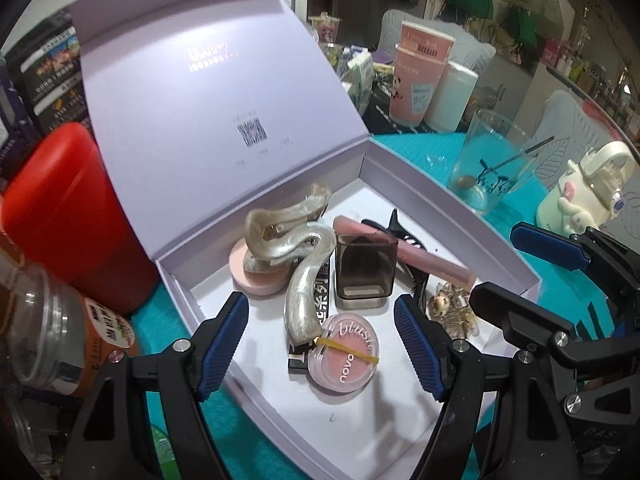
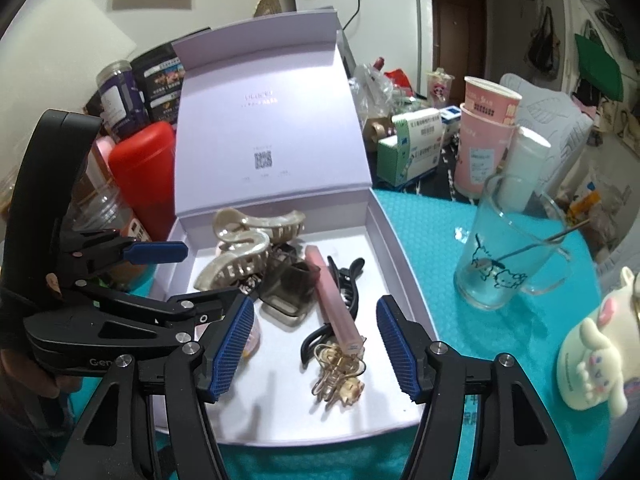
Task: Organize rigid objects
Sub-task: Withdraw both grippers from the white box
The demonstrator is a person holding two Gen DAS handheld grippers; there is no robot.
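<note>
Two claws hovering over the lilac box [image 1: 460, 216] on the teal worktop [image 2: 440, 240]

Left claw [image 1: 320, 344] and right claw [image 2: 316, 344] both gape, empty; the "novo" "blush" compact [image 1: 344, 360] lies inside, near the front wall.

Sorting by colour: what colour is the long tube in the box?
Pale pink tube; clearest in the right wrist view.

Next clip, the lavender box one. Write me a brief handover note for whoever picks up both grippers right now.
Left gripper: open, empty, above the blush compact.
Right gripper: open, empty, above the gold clip.
In the open lavender box: two pearly hair claws, smoky clear cup, pink tube, black claw clip.
Done: these small items are boxed.
Left: lid still up; glass mug and bunny bottle remain on the teal mat.
</note>
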